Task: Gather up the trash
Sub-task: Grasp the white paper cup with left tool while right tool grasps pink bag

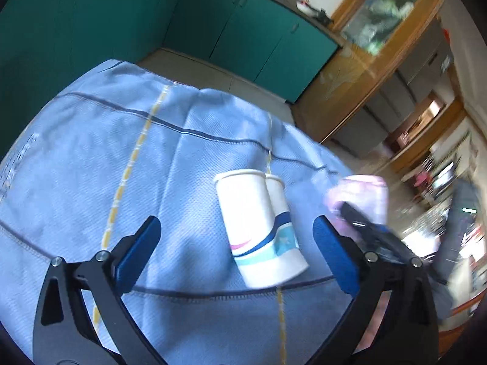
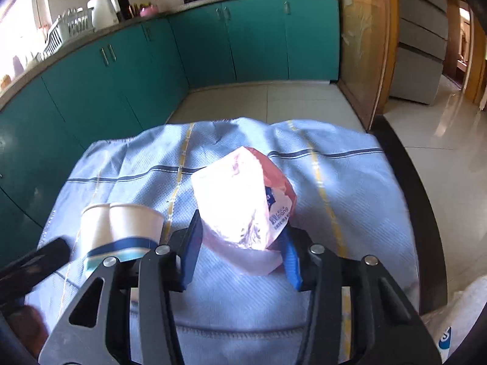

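Left gripper (image 1: 236, 251) jaws spread wide, paper cups (image 1: 258, 228) stacked one in the other, between them untouched, on blue cloth (image 1: 91, 158), right gripper (image 2: 240, 252) pinching pink plastic bag (image 2: 237, 200), contents unclear

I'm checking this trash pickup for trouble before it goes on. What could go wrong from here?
1. The left hand-held gripper is wide open around two paper cups standing upright side by side; closing may catch only one or tip both.
2. The right hand-held gripper pinches the thin pink plastic bag near its lower part; it may slip or tear.
3. The loose blue cloth could snag on a finger.
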A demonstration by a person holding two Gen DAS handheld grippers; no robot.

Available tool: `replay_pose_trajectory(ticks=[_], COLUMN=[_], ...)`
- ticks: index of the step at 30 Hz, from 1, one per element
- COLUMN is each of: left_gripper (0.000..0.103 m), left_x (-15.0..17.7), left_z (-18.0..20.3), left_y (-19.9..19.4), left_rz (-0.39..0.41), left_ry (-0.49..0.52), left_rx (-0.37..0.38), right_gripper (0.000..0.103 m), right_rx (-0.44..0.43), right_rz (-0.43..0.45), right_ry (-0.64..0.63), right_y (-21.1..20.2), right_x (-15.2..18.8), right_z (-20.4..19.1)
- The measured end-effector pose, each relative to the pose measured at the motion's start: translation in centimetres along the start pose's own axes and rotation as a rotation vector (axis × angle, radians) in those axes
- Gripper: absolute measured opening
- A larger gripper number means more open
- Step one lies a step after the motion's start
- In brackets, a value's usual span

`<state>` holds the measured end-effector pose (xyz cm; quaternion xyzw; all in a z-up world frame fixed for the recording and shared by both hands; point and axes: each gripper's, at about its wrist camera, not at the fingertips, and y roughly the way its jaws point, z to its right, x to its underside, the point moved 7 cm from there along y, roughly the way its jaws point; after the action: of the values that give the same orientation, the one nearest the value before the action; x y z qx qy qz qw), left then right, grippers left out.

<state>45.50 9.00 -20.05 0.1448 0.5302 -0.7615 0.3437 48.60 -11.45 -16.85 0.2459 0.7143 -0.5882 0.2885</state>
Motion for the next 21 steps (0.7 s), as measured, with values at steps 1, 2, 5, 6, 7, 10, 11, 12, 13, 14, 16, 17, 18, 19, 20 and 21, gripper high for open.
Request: replay_pose_trajectory(ticks=[1, 2, 5, 6, 7, 10, 11, 12, 13, 14, 16, 17, 18, 19, 20, 21], left_gripper=[0.1, 0.1, 0.1, 0.099, 0.098, 0.073, 0.067, 0.064, 0.063, 0.061, 0.054, 0.052, 0.048, 0.045, 0.044, 0.042], left_x=[0.0, 0.2, 0.6, 0.8, 0.9, 1.4, 1.6, 1.8, 1.9, 2.1, 2.5, 2.7, 2.9, 3.1, 3.6, 4.0], left_z=[0.2, 0.6, 1.6, 1.9, 2.0, 2.9, 3.2, 3.4, 3.6, 3.7, 3.7, 3.8, 3.9, 4.0, 4.1, 4.3], left_y=[0.7, 1.4, 2.6, 2.8, 3.0, 3.1, 3.1, 3.1, 2.9, 2.7, 2.3, 1.8, 1.3, 0.8, 0.1, -0.5], left_rz=[-0.005, -0.014, -0.033, -0.037, -0.038, -0.046, -0.054, -0.055, -0.048, -0.042, -0.043, -0.043, -0.044, -0.045, -0.048, -0.05], left_ry=[0.02, 0.042, 0.059, 0.068, 0.076, 0.113, 0.128, 0.146, 0.157, 0.169, 0.179, 0.185, 0.193, 0.204, 0.227, 0.252], left_rx=[-0.03, -0.066, -0.066, -0.062, -0.064, -0.066, -0.062, -0.059, -0.06, -0.058, -0.048, -0.042, -0.038, -0.036, -0.038, -0.039], right_gripper=[0.047, 0.047, 0.047, 0.047, 0.047, 0.047, 0.047, 0.047, 0.047, 0.047, 0.047, 0.047, 0.047, 0.047, 0.047, 0.047], right_rx=[0.009, 0.013, 0.019, 0.018, 0.015, 0.006, 0.001, -0.002, -0.007, -0.011, -0.017, -0.025, -0.034, -0.044, -0.063, -0.082], right_rz=[0.016, 0.024, 0.032, 0.031, 0.029, 0.02, 0.017, 0.014, 0.013, 0.013, 0.018, 0.024, 0.029, 0.031, 0.031, 0.028], right_ry=[0.004, 0.006, -0.001, -0.004, -0.007, -0.01, -0.008, -0.005, -0.002, 0.0, 0.006, 0.008, 0.011, 0.015, 0.023, 0.028], right_y=[-1.2, -1.9, -3.7, -4.1, -4.3, -5.3, -5.6, -5.9, -6.2, -6.5, -7.2, -7.8, -8.4, -8.8, -9.5, -10.0], right_x=[0.2, 0.4, 1.3, 1.7, 2.1, 3.6, 4.1, 4.7, 5.1, 5.4, 6.1, 6.4, 6.8, 7.1, 7.5, 8.0], right_z=[0.7, 1.1, 2.2, 2.5, 2.6, 3.0, 3.2, 3.4, 3.5, 3.6, 3.7, 3.7, 3.7, 3.6, 3.6, 3.5])
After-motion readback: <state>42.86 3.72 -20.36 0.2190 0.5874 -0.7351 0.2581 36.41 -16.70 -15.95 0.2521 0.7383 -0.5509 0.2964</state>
